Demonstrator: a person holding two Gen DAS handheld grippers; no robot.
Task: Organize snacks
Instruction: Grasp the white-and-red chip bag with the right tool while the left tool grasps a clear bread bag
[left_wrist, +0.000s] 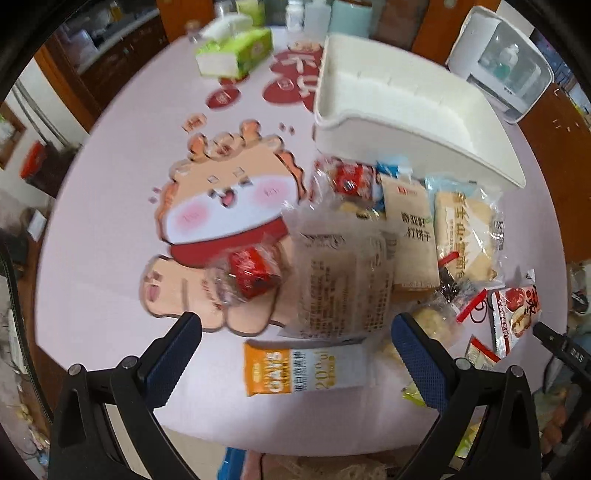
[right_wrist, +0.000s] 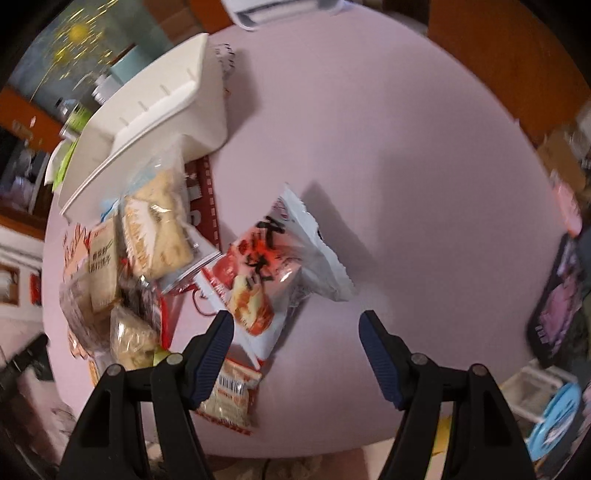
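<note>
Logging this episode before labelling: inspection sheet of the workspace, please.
Surface: round pink table with a cartoon print.
Job's things: white bin, nothing visible inside; snack packs piled in front of it, oat bar nearest the left gripper, red-white pack ahead of the right gripper.
Clutter: tissue box, bottles, white appliance.
Grippers: both with jaws open, holding nothing.
Cables: nothing seen.
Surroundings: wooden cabinets, blurred household items.
</note>
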